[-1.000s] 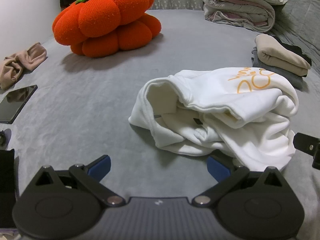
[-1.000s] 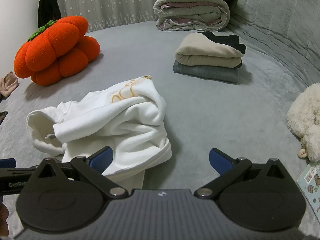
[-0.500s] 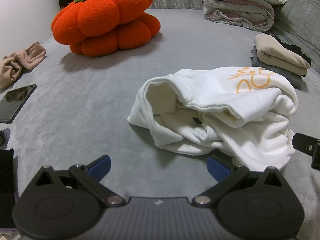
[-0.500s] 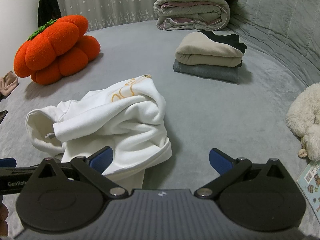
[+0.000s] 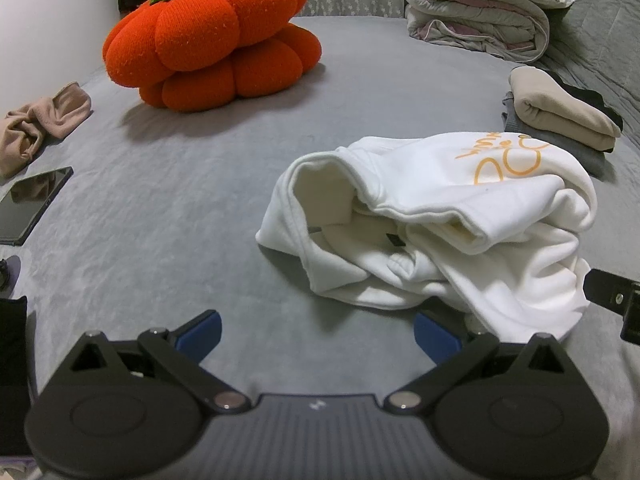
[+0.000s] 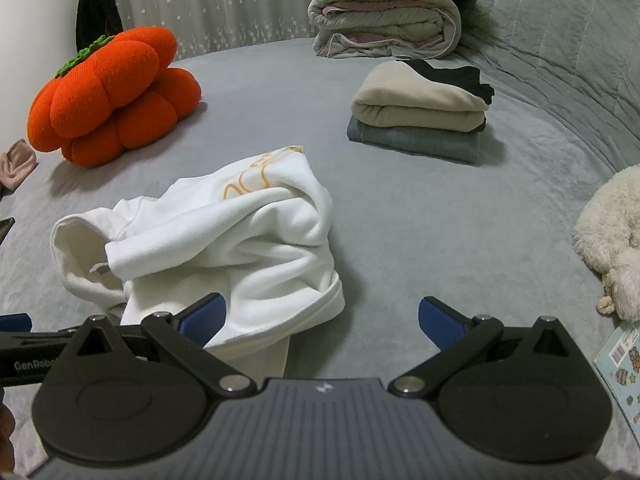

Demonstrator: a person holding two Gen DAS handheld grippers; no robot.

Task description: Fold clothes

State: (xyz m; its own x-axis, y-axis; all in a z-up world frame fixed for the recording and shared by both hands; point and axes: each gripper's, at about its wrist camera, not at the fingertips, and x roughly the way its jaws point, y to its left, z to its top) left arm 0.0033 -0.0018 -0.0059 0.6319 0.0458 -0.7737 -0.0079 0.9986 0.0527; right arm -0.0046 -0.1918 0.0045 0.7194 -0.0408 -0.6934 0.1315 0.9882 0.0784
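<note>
A crumpled white sweatshirt (image 5: 448, 220) lies in a heap on the grey bed (image 5: 180, 208), orange print uppermost, at about 1 o'clock from the left gripper (image 5: 316, 334) and 11 o'clock from the right gripper (image 6: 320, 318). Both grippers have their jaws spread wide and hold nothing. The left one's right blue fingertip (image 5: 434, 338) sits just at the near hem of the sweatshirt (whether it touches the cloth I cannot tell); the right one's left fingertip (image 6: 204, 316) is against the garment's near edge.

In the left view, an orange pumpkin cushion (image 5: 212, 36) stands at 11 o'clock, well apart from the sweatshirt. A stack of folded clothes (image 6: 420, 120), beige over grey with something black behind, rests at 1 o'clock in the right view, and a folded quilt (image 6: 388, 20) lies further back. A dark tablet (image 5: 32, 204) and a tan garment (image 5: 40, 120) lie at 10 o'clock from the left gripper. A fluffy cream toy (image 6: 612, 236) is at 3 o'clock from the right one.
</note>
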